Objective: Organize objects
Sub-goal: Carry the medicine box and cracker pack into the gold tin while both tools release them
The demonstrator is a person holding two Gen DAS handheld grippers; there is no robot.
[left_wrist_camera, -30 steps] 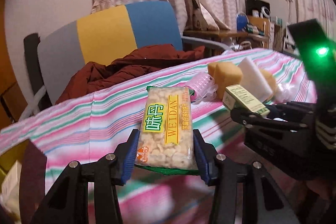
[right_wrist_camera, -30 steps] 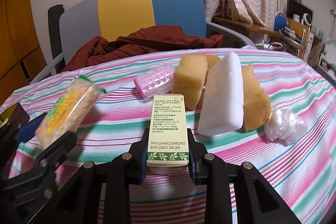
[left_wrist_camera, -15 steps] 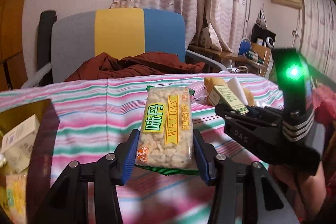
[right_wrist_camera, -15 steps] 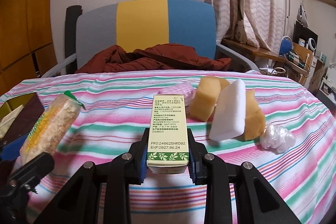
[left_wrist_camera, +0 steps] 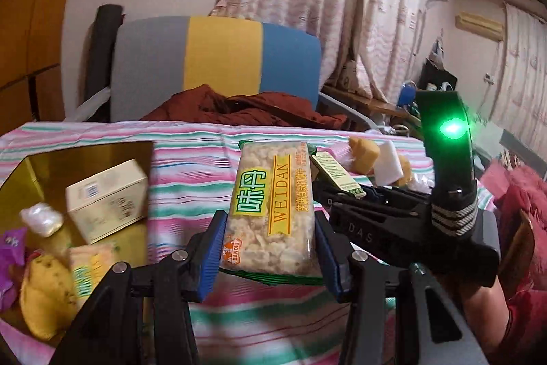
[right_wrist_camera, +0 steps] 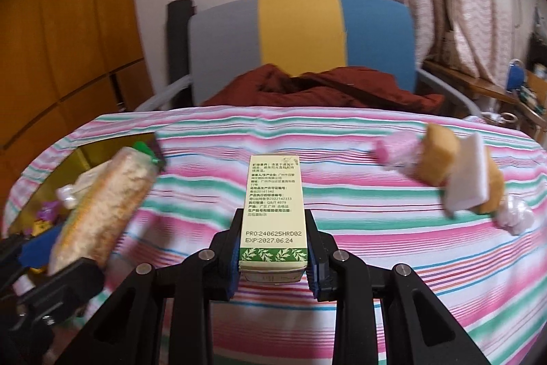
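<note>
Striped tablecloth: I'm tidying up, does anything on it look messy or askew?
Yes. On the striped tablecloth, two tan sponges and a white foam block lean on each other in a loose heap, with a pink plastic roll and a crumpled clear wrapper beside them.

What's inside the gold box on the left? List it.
Inside the gold box: a cream carton, a white wrapped lump, a purple wrapper, a yellow packet. Anything beneath them is covered.
</note>
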